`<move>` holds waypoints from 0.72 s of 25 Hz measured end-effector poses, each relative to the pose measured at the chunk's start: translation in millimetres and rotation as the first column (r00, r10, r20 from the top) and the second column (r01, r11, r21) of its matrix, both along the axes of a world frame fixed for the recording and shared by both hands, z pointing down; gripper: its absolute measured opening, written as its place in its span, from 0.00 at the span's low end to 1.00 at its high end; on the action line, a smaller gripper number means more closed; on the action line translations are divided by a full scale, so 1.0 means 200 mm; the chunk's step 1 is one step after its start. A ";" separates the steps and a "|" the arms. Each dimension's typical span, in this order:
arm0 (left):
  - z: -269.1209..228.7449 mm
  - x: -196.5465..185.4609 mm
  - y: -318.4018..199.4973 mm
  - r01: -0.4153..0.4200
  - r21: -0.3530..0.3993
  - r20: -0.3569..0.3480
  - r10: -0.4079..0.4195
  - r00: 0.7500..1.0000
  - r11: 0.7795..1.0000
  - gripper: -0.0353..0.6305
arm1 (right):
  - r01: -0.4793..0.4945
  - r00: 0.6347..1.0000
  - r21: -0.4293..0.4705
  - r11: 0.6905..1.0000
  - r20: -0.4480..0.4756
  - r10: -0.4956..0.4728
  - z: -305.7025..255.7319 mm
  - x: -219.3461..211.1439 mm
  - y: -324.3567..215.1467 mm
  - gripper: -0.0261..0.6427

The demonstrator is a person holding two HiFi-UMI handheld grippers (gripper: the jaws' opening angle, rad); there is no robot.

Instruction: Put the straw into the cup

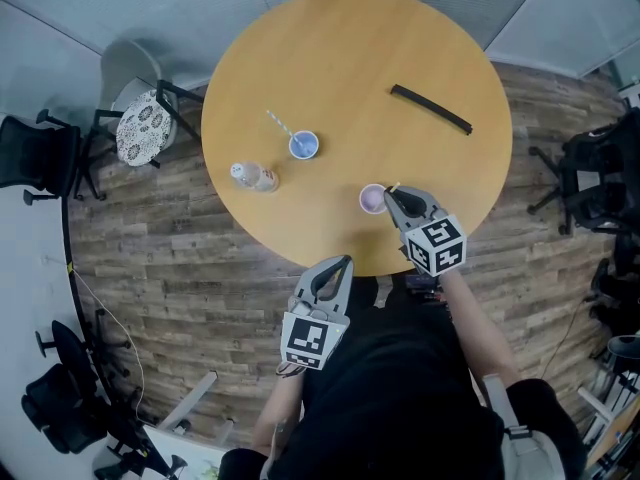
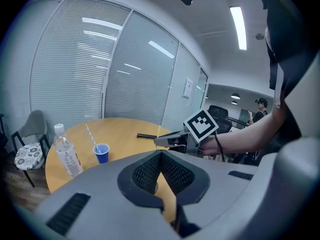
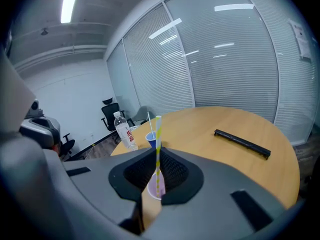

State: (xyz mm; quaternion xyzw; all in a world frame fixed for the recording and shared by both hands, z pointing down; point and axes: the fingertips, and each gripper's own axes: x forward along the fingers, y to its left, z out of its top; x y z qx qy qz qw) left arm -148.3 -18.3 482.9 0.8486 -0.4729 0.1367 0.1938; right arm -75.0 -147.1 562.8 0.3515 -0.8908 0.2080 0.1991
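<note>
A pale purple cup (image 1: 372,199) stands near the front edge of the round wooden table (image 1: 340,58). My right gripper (image 1: 392,196) is just right of the cup's rim, shut on a yellow-and-white striped straw (image 3: 158,144). The straw is held upright between the jaws, and its lower end shows against the mouth of the purple cup (image 3: 156,188); whether it is inside is unclear. My left gripper (image 1: 340,264) hovers over the table's front edge with its jaws together and nothing in them. In the left gripper view the right gripper (image 2: 170,140) is seen from the side.
A blue cup (image 1: 303,145) with its own striped straw stands farther left, and a water bottle (image 1: 255,176) lies next to it. A black bar (image 1: 430,108) lies at the back right. A grey chair (image 1: 140,118) stands at the left, office chairs (image 1: 590,178) at the right.
</note>
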 end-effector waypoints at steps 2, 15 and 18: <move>0.00 -0.01 0.00 0.002 0.001 0.000 -0.002 1.000 1.000 0.07 | -0.007 1.000 -0.017 1.000 -0.003 0.007 0.03 0.00 0.00 0.09; -0.02 -0.03 -0.03 0.000 0.003 -0.005 0.000 1.000 1.000 0.07 | -0.054 0.998 -0.138 0.989 -0.015 0.053 0.22 0.00 0.02 0.09; -0.02 -0.02 -0.03 0.000 0.005 -0.007 0.001 1.000 1.000 0.07 | -0.067 0.998 -0.168 0.984 -0.019 0.064 0.26 0.02 0.02 0.09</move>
